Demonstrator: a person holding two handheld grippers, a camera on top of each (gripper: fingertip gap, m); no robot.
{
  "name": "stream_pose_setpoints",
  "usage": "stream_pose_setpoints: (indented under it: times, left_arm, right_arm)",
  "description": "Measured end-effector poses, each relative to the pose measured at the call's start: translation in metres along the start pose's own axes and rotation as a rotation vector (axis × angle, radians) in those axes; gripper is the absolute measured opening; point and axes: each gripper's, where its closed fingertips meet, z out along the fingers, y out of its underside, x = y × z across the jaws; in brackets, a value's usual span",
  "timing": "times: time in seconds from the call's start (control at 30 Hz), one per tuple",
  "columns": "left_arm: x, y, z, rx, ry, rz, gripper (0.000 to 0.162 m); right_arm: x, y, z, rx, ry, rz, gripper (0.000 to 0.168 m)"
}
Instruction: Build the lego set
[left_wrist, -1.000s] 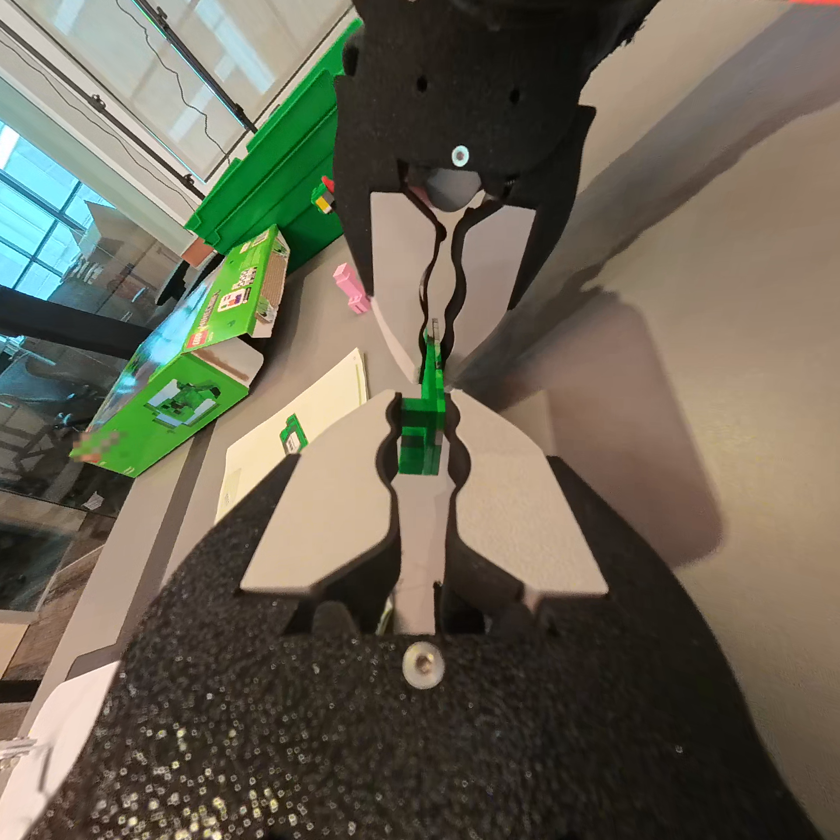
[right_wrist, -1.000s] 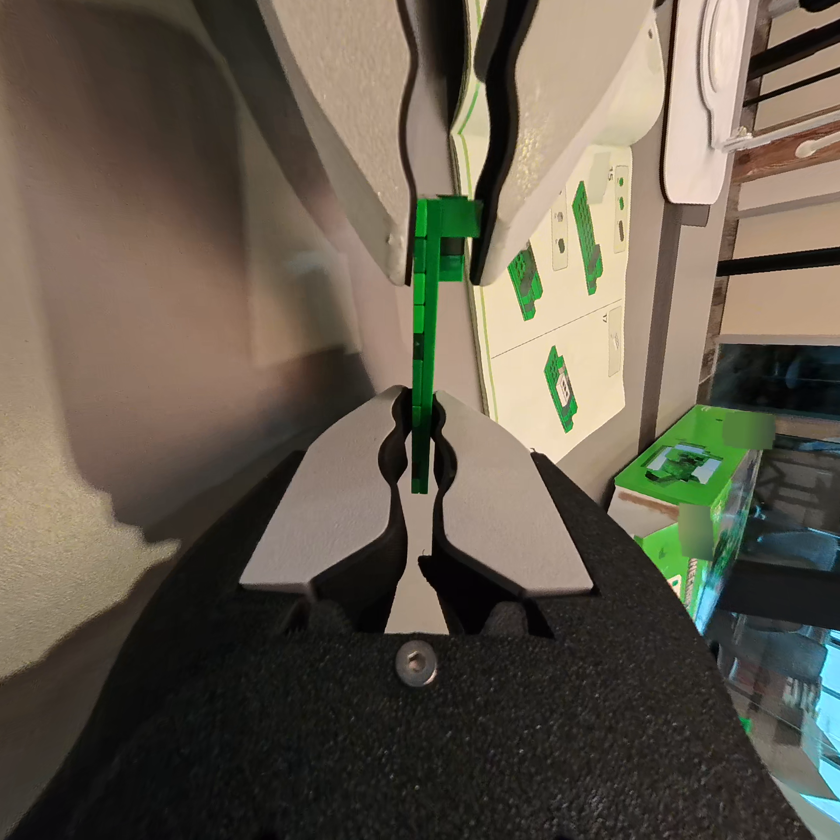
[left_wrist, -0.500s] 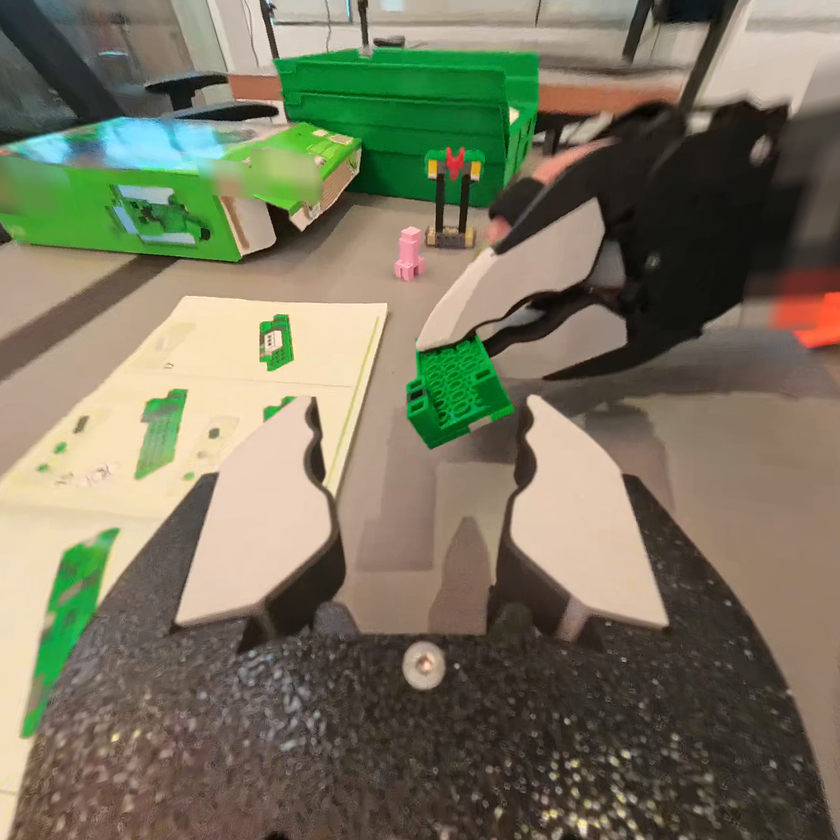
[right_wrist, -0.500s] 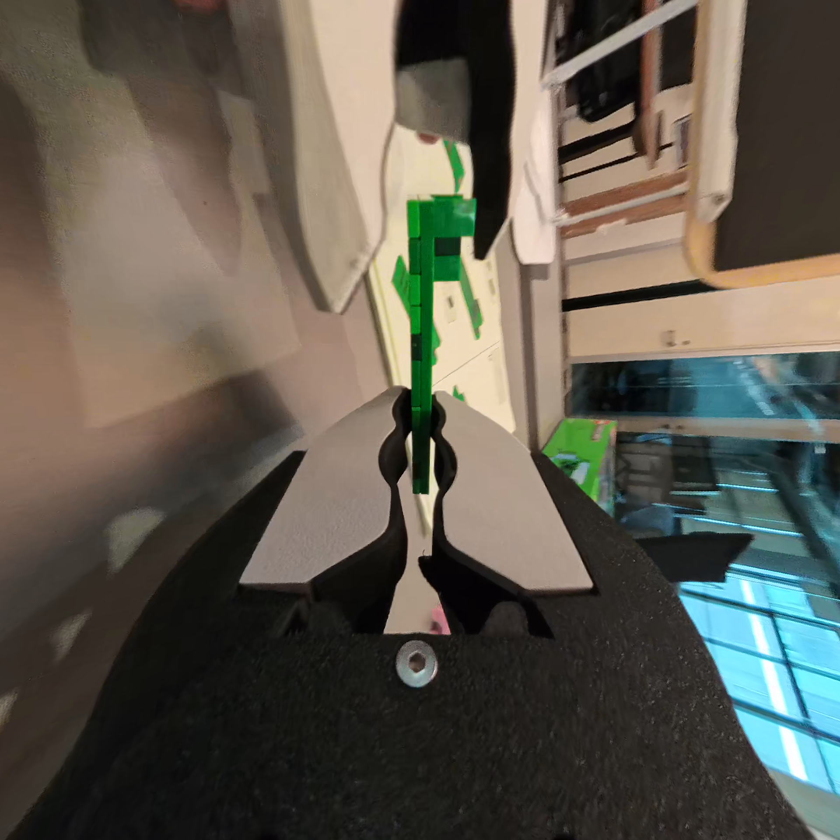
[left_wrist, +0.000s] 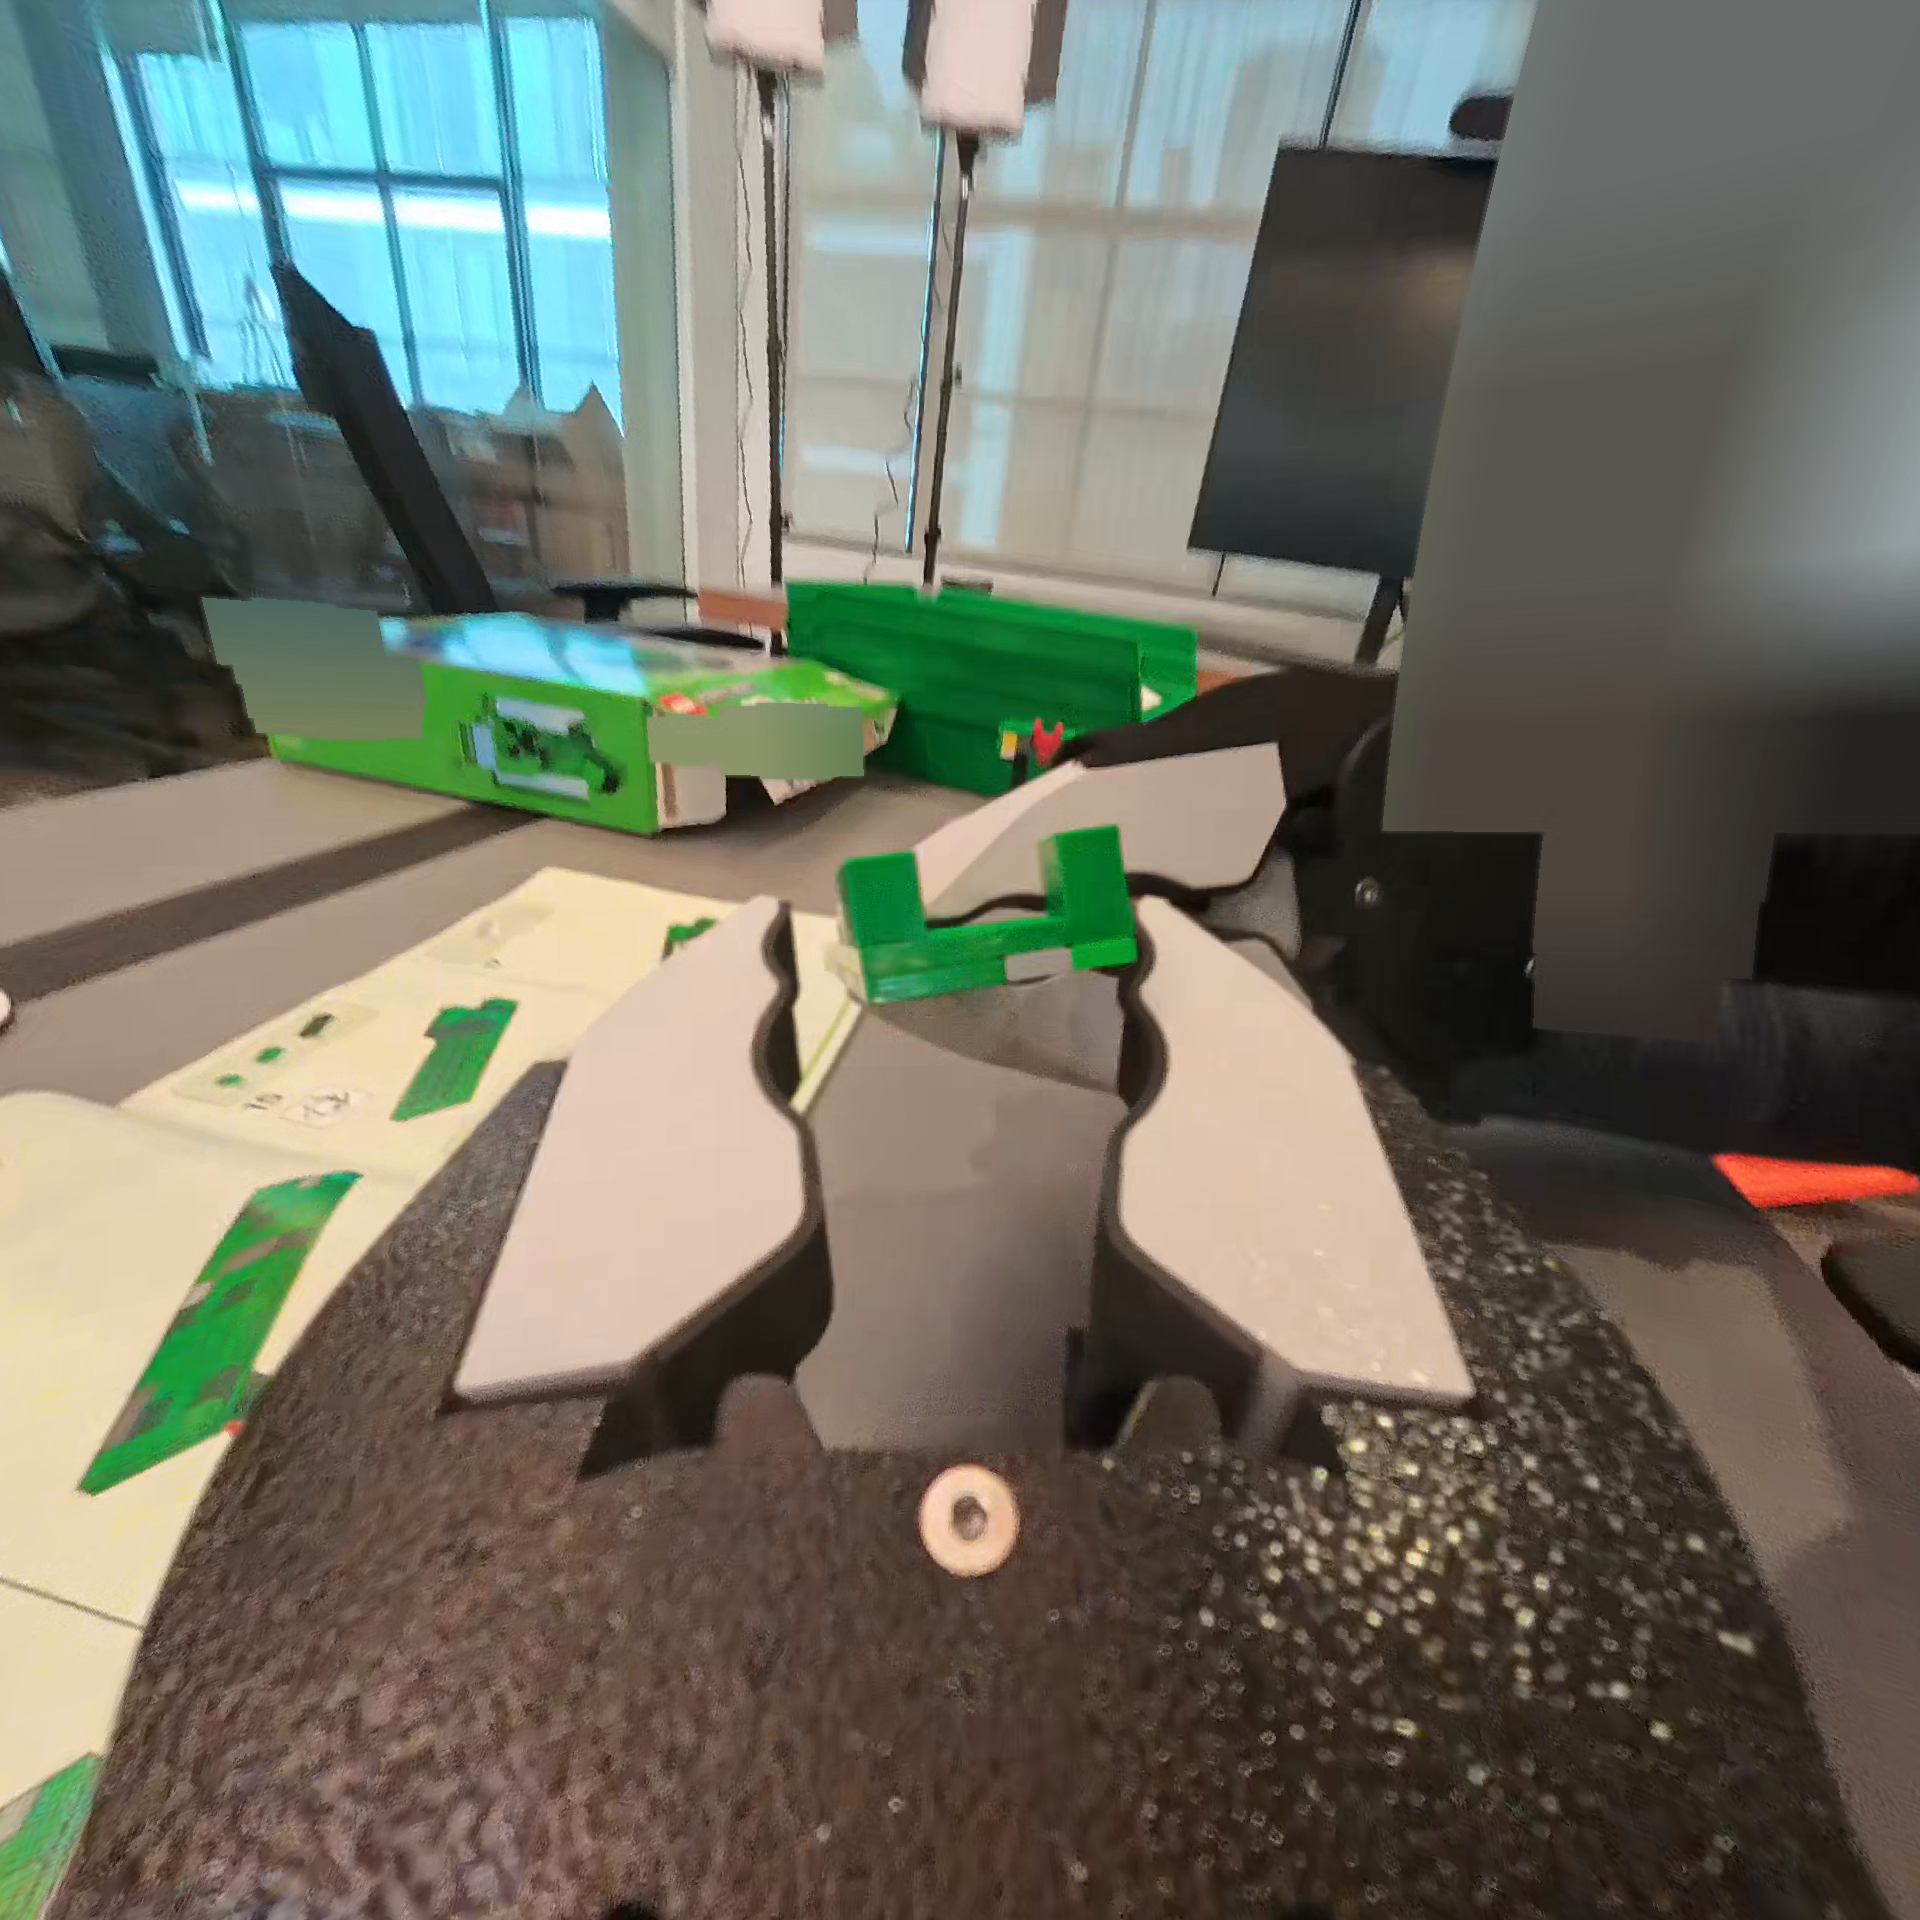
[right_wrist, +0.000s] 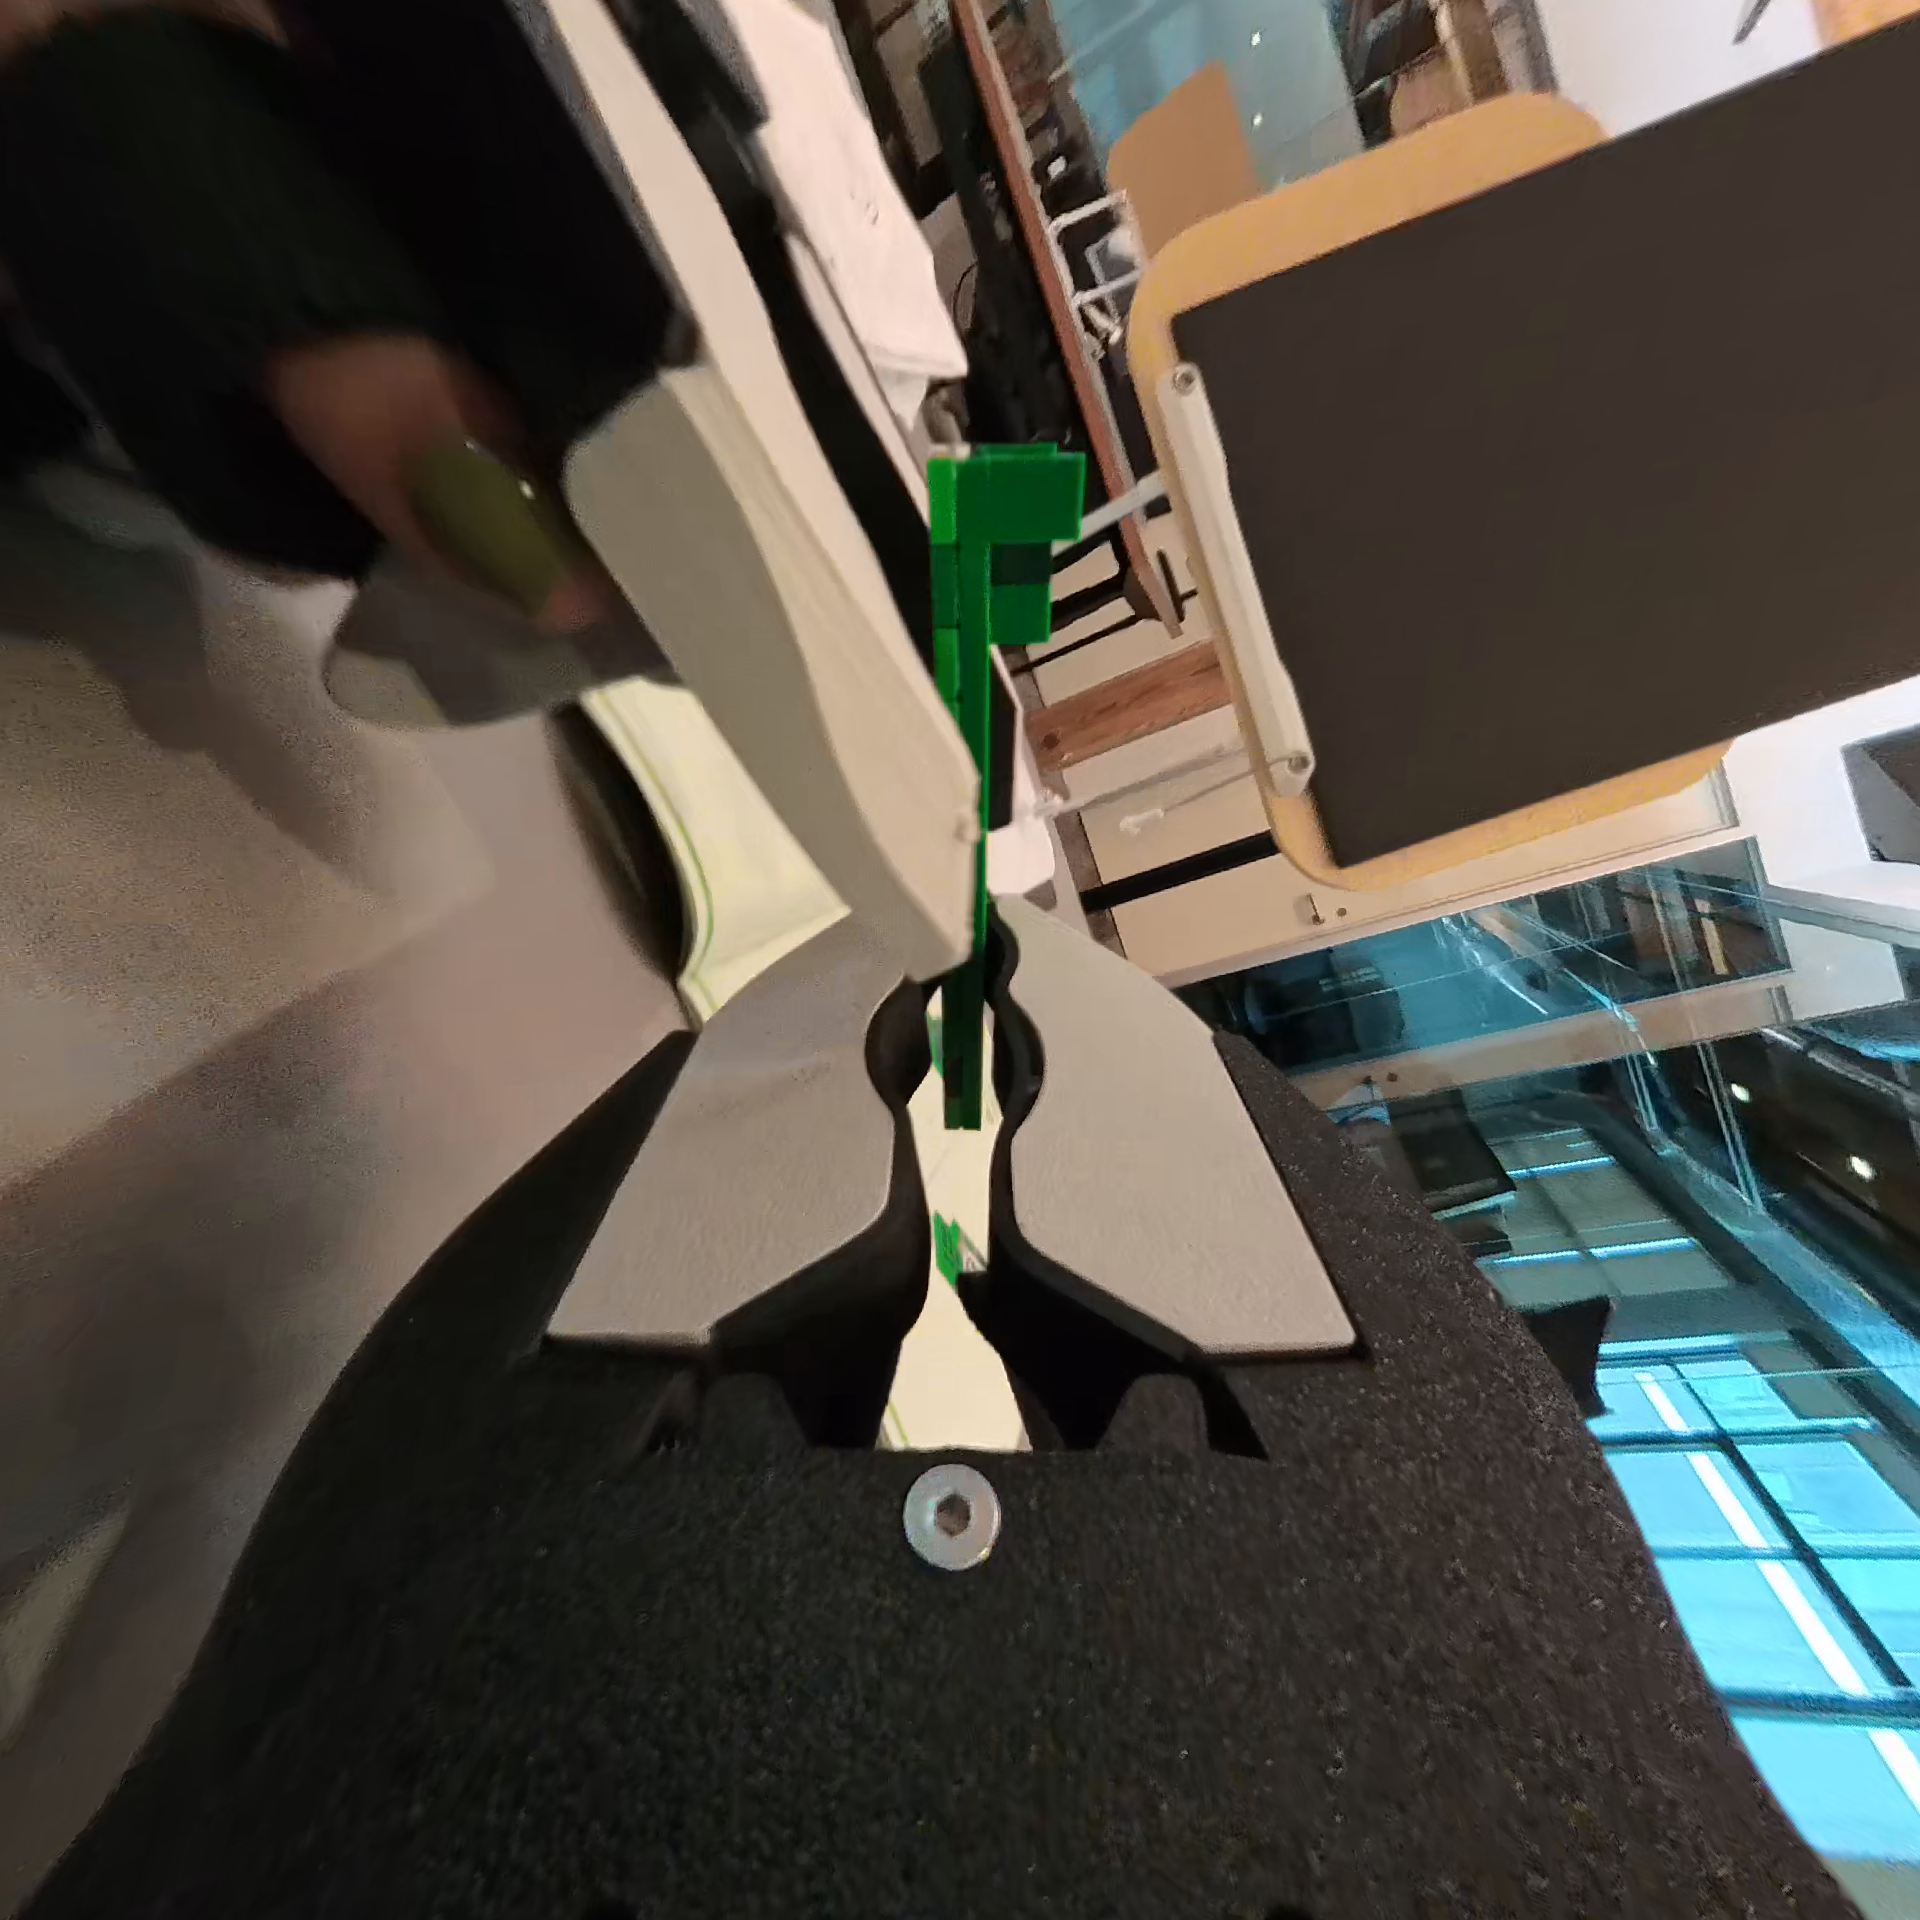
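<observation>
One green lego assembly (right_wrist: 971, 790), a flat plate with short uprights at its far end, sits pinched edge-on between the nearly closed fingers of the right claw (right_wrist: 961, 1023). In the left wrist view the same piece (left_wrist: 982, 920) hangs above the grey desk (left_wrist: 249, 831) at about 12 o'clock from the left claw (left_wrist: 961, 940), whose fingers stand wide apart and hold nothing; its right fingertip is just beside the plate's end. At 9 o'clock from the piece an open instruction booklet (left_wrist: 312, 1049) lies flat on the desk. Farther off at 11 o'clock lies a green set box (left_wrist: 561, 732), with a green bin (left_wrist: 987, 665) at 12 o'clock beside it.
</observation>
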Motion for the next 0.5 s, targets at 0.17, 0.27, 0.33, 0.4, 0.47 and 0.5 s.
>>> stream_pose_setpoints:
  times: [0.17,0.27,0.33,0.4,0.47,0.5]
  left_arm:
    - [-0.009,-0.017,-0.011,0.115,-0.032,-0.014,0.048]
    - [-0.015,-0.022,-0.016,0.169,-0.048,-0.042,0.044]
    - [-0.017,-0.024,-0.017,0.187,-0.063,-0.043,0.043]
    - [-0.020,-0.025,-0.018,0.194,-0.080,-0.032,0.041]
    - [-0.022,-0.027,-0.021,0.201,-0.090,-0.024,0.037]
    - [-0.024,-0.030,-0.023,0.214,-0.093,-0.029,0.037]
  right_arm:
    - [0.004,-0.020,0.014,0.047,0.082,0.048,0.007]
    - [0.005,-0.026,0.019,0.066,0.108,0.061,0.007]
    - [0.005,-0.028,0.021,0.072,0.111,0.070,0.007]
    - [0.006,-0.029,0.023,0.079,0.112,0.087,0.007]
    - [0.005,-0.033,0.023,0.106,0.114,0.105,0.007]
    - [0.005,-0.036,0.023,0.131,0.121,0.123,0.007]
